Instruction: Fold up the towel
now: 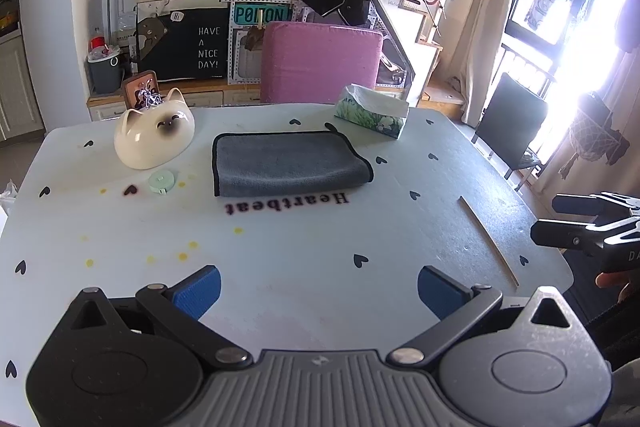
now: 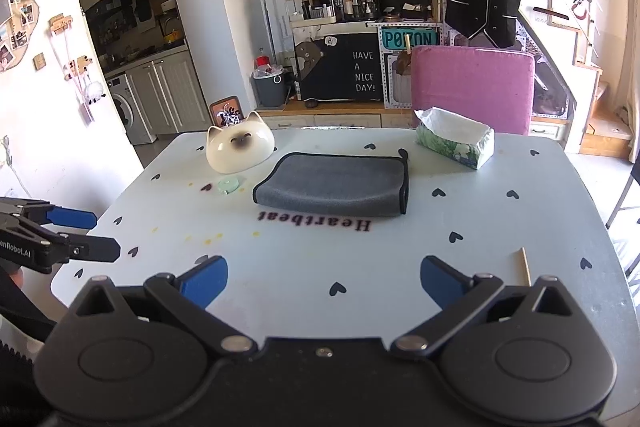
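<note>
The gray towel lies folded on the surface, toward the far edge, between the cat bowl and the tissue box. The left gripper and right gripper are both wide open, holding nothing, above the near edge.

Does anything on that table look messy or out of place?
A little. Yellow and dark red spots stain the table near the cat dish. A thin wooden stick lies loose near the right edge. The towel lies neatly folded.
</note>
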`<action>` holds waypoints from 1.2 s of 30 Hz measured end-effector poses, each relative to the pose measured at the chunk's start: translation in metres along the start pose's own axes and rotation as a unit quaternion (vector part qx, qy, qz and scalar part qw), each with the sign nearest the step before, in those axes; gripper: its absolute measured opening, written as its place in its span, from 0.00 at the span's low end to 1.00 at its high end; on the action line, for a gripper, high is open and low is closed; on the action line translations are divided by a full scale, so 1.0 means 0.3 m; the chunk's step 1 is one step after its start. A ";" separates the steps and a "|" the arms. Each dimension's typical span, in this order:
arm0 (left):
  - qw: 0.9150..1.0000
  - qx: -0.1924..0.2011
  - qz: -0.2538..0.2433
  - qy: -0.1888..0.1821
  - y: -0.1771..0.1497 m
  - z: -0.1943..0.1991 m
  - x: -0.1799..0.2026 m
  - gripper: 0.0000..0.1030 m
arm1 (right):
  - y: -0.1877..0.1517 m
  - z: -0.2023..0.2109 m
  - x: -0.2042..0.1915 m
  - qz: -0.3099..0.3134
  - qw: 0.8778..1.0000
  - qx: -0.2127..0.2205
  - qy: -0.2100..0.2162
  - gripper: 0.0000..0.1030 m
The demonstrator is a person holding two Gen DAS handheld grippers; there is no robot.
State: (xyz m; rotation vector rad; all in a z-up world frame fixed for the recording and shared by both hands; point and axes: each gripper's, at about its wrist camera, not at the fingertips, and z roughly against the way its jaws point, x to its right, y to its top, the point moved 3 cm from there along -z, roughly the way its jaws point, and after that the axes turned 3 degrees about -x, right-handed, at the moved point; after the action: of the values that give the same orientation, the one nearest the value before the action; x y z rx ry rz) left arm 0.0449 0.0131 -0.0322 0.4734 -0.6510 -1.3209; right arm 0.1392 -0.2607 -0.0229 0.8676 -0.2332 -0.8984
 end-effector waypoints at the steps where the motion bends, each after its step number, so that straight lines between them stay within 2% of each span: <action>1: 1.000 0.000 0.000 0.000 0.000 0.000 0.000 1.00 | -0.003 -0.001 0.000 0.001 1.000 -0.001 0.001 1.00; 36: 1.000 -0.001 0.002 0.004 -0.006 -0.001 -0.001 1.00 | 0.003 -0.012 -0.005 0.006 1.000 -0.007 0.005 1.00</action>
State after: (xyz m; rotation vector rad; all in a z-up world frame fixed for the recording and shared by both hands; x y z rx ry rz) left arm 0.0437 0.0131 -0.0336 0.4761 -0.6436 -1.3140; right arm 0.1405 -0.2572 -0.0243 0.8576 -0.2223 -0.8839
